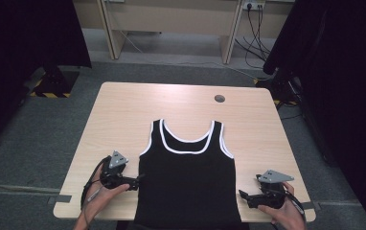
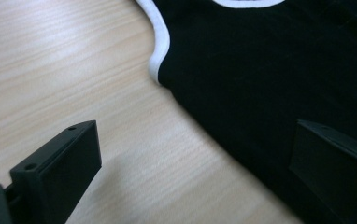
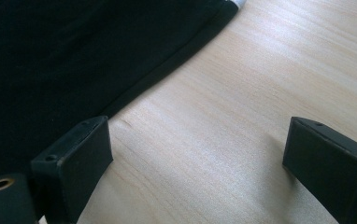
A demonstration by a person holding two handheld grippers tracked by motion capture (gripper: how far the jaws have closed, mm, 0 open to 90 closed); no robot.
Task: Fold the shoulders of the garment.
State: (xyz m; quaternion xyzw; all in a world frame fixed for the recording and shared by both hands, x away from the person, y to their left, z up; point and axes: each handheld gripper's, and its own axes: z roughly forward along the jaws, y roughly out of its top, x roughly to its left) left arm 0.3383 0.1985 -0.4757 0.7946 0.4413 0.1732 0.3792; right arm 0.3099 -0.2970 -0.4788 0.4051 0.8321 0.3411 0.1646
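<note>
A black tank top [image 1: 187, 177] with white-piped neckline and armholes lies flat on the pale wood-grain table [image 1: 123, 110]. The left gripper [image 1: 135, 181] and right gripper [image 1: 244, 195] flank its lower sides, jaws apart.

The worktop [image 1: 123, 110] is pale wood-grain laminate, smooth with a soft sheen. The tank top [image 1: 186, 182] is matt black cloth edged in white ribbed trim [image 2: 160, 51]. Each claw, left [image 1: 134, 182] and right [image 1: 246, 196], looks like matt black plastic. The floor [image 1: 37, 139] is grey carpet.
</note>
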